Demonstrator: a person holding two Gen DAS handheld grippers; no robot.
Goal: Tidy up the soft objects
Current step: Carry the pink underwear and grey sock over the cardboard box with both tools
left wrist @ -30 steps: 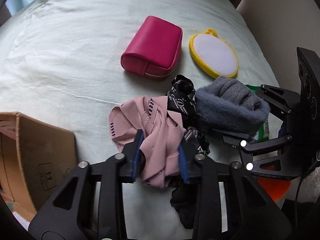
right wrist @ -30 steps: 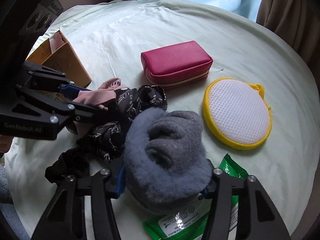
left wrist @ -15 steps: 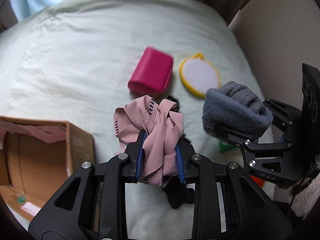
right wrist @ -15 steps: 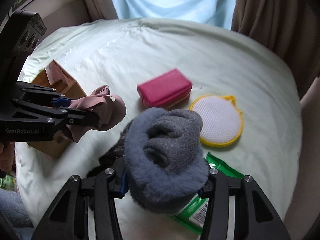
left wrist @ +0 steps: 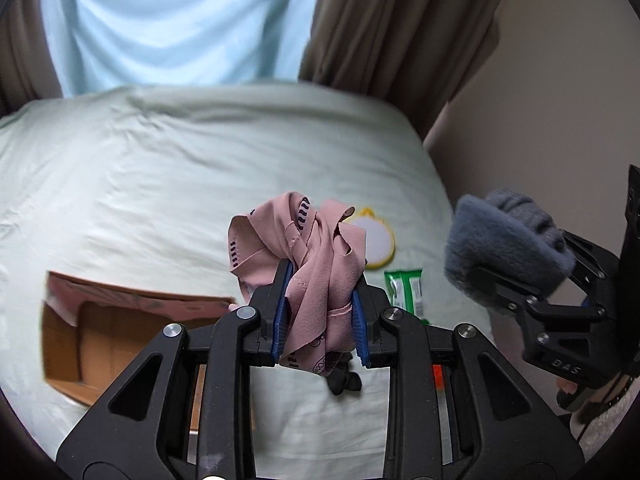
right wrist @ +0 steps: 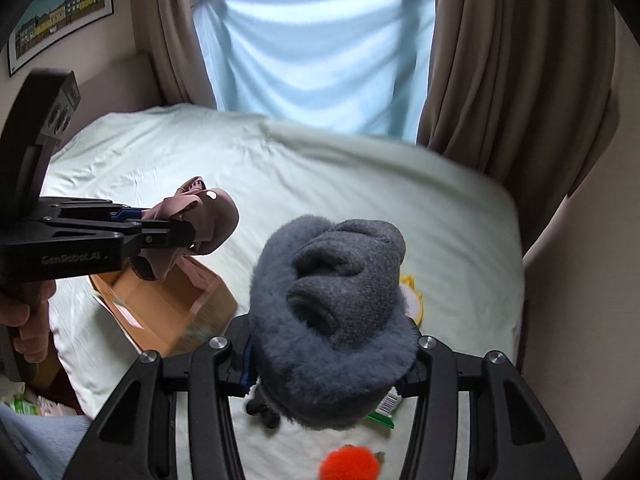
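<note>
High above the bed, my left gripper is shut on a crumpled pink cloth; the same pink cloth shows at the left in the right wrist view. My right gripper is shut on a bundle of fuzzy grey socks, and that grey bundle hangs at the right edge of the left wrist view. An open cardboard box lies on the pale green sheet below and left of the pink cloth. The pink pouch is hidden behind the held things.
On the sheet lie a yellow-rimmed white mesh pad, a green wipes packet, a dark cloth and an orange fluffy item. Brown curtains and a blue cloth stand beyond the bed's far edge. A hand holds the left gripper.
Both grippers have risen well above the bed, carrying the pink cloth and the grey socks. The dark patterned cloth stayed down on the sheet. The window and curtains have come into view.
</note>
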